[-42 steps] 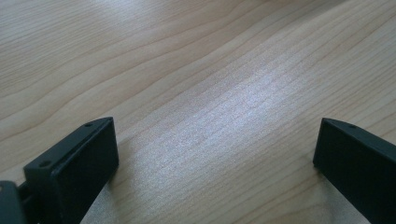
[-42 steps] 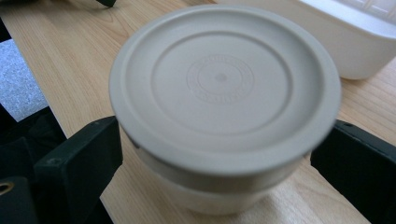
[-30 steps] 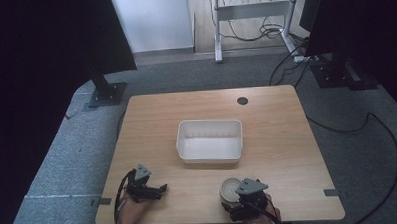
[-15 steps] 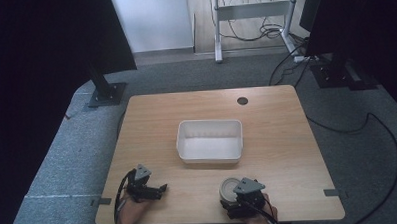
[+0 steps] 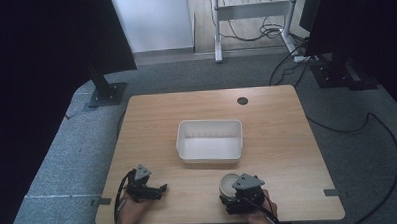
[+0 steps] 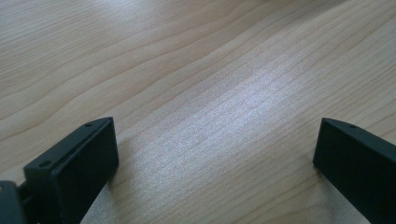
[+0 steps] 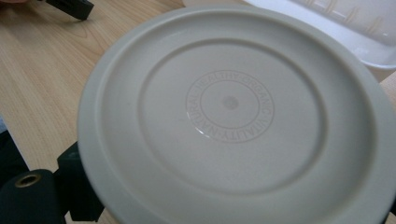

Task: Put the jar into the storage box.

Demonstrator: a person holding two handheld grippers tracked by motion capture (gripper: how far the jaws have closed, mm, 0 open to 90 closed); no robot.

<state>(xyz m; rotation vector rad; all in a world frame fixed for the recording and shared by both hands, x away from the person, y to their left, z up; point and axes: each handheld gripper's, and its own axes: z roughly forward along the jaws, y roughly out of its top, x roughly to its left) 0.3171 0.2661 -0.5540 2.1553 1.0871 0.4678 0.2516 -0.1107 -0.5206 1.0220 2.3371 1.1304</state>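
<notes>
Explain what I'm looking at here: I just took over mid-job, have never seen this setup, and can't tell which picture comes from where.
There is no robot arm: a person holds a two-jaw tool in each hand at a light wooden table. The high view looks down from above. The left gripper rests near the front edge; its own camera shows its jaws wide apart over bare wood. The right gripper sits at a round, off-white plastic lid, which crowds the right gripper view, one jaw showing at its lower left edge. Whether that gripper is clamped on the lid is unclear. A white rectangular plastic tub stands mid-table, apparently empty.
</notes>
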